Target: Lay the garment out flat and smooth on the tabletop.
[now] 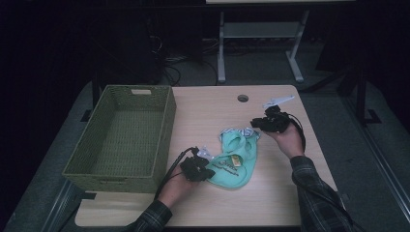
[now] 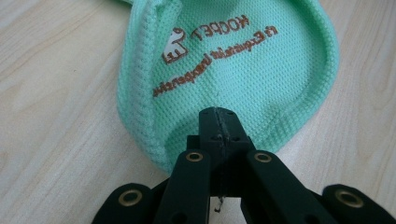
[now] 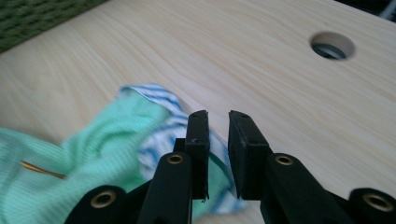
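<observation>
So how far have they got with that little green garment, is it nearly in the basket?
Not yet. The green garment lies on the table, partly bunched, and the woven basket holds nothing. In hand: the left gripper is shut on the garment's rounded hem. The right gripper has its fingers slightly apart with no cloth between them, by the striped edge. Tidying and moving it apparently remain.

The soft waffle-knit mint-green bib (image 2: 261,79) carries brown embroidered lettering, a small white animal figure and a blue-and-white striped trim at its neck end. The rectangular woven basket (image 1: 123,140) is olive green. The pale wooden tabletop (image 3: 140,51) shows fine light-brown grain. Both grippers' jaws are matte black with brass-coloured rivets. The person's sleeves are dark plaid.
</observation>
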Demonstrator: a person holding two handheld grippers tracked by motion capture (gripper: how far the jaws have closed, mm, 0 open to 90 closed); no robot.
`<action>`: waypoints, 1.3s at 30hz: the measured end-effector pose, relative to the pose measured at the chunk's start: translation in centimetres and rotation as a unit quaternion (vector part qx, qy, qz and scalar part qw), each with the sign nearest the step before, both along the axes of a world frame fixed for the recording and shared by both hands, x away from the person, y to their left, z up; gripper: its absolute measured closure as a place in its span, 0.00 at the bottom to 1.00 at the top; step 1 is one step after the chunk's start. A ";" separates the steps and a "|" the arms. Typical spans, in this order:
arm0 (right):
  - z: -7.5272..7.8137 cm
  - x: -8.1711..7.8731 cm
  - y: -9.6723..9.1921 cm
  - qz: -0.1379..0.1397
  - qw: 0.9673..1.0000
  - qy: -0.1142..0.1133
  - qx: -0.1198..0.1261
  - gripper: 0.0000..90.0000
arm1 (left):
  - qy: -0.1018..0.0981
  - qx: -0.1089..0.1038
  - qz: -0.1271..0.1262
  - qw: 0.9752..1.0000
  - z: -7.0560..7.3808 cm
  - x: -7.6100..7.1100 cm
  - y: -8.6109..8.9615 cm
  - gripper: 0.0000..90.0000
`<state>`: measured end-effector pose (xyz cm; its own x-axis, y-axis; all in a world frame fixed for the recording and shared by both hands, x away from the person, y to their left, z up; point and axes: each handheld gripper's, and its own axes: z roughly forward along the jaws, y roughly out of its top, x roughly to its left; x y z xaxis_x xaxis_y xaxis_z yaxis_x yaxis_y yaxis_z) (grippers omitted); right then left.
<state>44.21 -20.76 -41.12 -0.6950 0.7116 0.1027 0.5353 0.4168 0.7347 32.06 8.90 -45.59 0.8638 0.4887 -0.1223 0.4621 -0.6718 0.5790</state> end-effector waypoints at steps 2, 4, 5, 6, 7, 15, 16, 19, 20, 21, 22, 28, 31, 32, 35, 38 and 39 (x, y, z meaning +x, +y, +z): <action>0.2 0.1 1.2 0.013 1.000 0.002 0.003 0.85 | -0.001 0.007 -0.005 1.000 0.1 0.0 0.1 1.00; 0.1 0.2 2.2 0.027 1.000 0.001 0.001 0.84 | 0.000 0.000 0.001 1.000 0.0 0.0 0.0 1.00; 0.0 0.3 2.8 0.031 1.000 0.005 0.002 0.84 | 0.000 0.000 0.000 1.000 0.0 0.0 0.0 1.00; -0.1 0.3 3.3 0.035 0.999 0.007 0.002 0.84 | 0.000 -0.001 0.000 1.000 0.0 0.0 0.0 1.00; -0.3 0.4 3.8 0.040 0.999 0.007 -0.001 0.84 | -0.001 -0.004 0.001 1.000 -0.1 0.0 0.0 1.00; -1.5 0.7 7.1 0.065 0.997 0.030 -0.016 0.82 | 0.004 -0.002 -0.001 1.000 0.0 0.1 0.1 0.99; -1.7 0.8 7.3 0.067 0.997 0.031 -0.021 0.82 | 0.005 -0.003 0.001 1.000 0.0 0.0 0.1 0.99; -2.2 0.9 8.1 0.070 0.996 0.036 -0.031 0.80 | 0.006 -0.006 0.002 1.000 -0.1 0.0 0.1 0.99; -2.4 1.0 8.2 0.073 0.996 0.033 -0.035 0.79 | 0.006 -0.007 0.002 1.000 -0.1 0.0 0.1 0.99; -2.6 1.0 8.4 0.072 0.996 0.039 -0.036 0.79 | 0.006 -0.007 0.002 1.000 -0.1 0.0 0.1 0.99; -2.8 1.1 8.6 0.075 0.996 0.038 -0.041 0.79 | 0.005 -0.007 0.003 1.000 -0.1 0.0 0.1 0.99; -4.1 1.3 9.3 0.078 0.994 0.050 -0.062 0.78 | 0.005 -0.006 0.000 1.000 -0.1 0.1 0.1 0.99; -4.8 1.3 9.5 0.081 0.993 0.047 -0.073 0.77 | 0.005 -0.007 0.000 1.000 -0.1 0.1 0.1 0.99; -4.8 1.3 9.4 0.078 0.993 0.049 -0.068 0.79 | 0.005 -0.006 0.000 1.000 -0.1 0.1 0.1 0.99; -4.9 1.2 9.4 0.074 0.993 0.048 -0.073 0.90 | 0.005 -0.006 0.002 1.000 -0.1 0.1 0.0 0.99; -5.0 1.2 9.2 0.073 0.994 0.048 -0.066 0.96 | 0.004 -0.005 0.002 1.000 -0.1 0.0 0.0 0.99; -5.0 1.2 9.1 0.073 0.994 0.047 -0.065 0.97 | 0.005 -0.005 0.002 1.000 0.0 0.0 0.0 0.99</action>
<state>45.42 -11.63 -46.15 -0.7835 0.6154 0.0864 0.5261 0.5830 0.6191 32.10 8.92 -45.64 0.8608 0.4905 -0.1356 0.4700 -0.6641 0.5814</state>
